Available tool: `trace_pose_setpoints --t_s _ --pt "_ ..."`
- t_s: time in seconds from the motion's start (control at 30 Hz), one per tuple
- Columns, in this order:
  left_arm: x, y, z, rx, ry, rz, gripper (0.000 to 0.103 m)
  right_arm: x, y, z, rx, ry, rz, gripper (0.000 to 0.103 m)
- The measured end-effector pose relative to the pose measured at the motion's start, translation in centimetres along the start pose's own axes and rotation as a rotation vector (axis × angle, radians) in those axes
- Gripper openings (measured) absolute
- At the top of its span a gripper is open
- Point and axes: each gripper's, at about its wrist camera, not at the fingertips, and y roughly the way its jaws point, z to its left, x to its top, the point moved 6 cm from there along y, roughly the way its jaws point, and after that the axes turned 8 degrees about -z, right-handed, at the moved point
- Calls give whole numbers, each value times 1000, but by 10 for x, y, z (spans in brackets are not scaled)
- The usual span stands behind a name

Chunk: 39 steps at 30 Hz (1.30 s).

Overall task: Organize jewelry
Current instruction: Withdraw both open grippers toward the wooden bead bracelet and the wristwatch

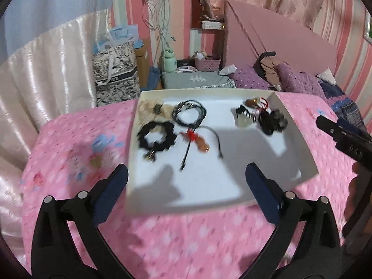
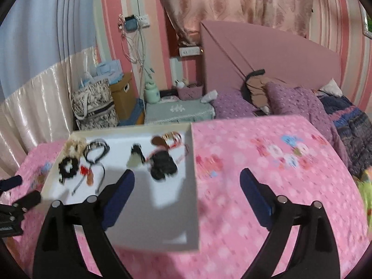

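Observation:
A shallow white tray (image 1: 297, 144) lies on a pink cloth (image 1: 186, 237) and holds several accessories: a black scrunchie (image 1: 155, 136), a beige fluffy scrunchie (image 1: 148, 109), a coiled black cord (image 1: 189, 113), a red-and-brown pendant on a cord (image 1: 197, 140), a black claw clip (image 1: 244, 115) and a black bow piece (image 1: 272, 119). My left gripper (image 1: 187, 181) is open and empty above the tray's near edge. My right gripper (image 2: 187, 183) is open and empty over the tray's right wall (image 2: 194, 186). The same scrunchie (image 2: 68, 167) and bow (image 2: 162, 164) show in the right wrist view.
Purple pillows (image 1: 297, 81) and a pink headboard (image 1: 279, 37) lie behind on the right. A bedside stand (image 1: 195, 79) with a pink basket, a patterned bag (image 1: 116, 72) and hanging cables stand beyond the far edge. A cream curtain (image 1: 46, 69) hangs left.

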Motion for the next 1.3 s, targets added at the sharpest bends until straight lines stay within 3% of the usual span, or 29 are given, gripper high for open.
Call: trace_pose_setpoints --t_s 0.1,0.27,0.3,0.47,0.67,1.07,1.3 --pt "-17 -18 7 48 9 1 100 -18 -19 -8 -14 6 -1 92" --pt "-50 -44 12 113 37 -27 100 -36 -48 -15 -81 -8 -74 92" --pt "-56 -47 11 116 41 -24 100 -37 -55 -13 -78 -21 -75 98" --pt "-76 -66 12 82 -9 -11 100 -48 -78 -3 -16 -43 -52 101" --pt "-94 -87 14 -22 -79 38 100 -71 -94 -1 -74 -127 -40 101" --pt "-119 -116 38 64 -104 79 100 -100 -107 -17 -84 -107 110 101" --pt "-126 -129 33 107 -20 57 100 -108 -115 -10 -30 -113 178 101"
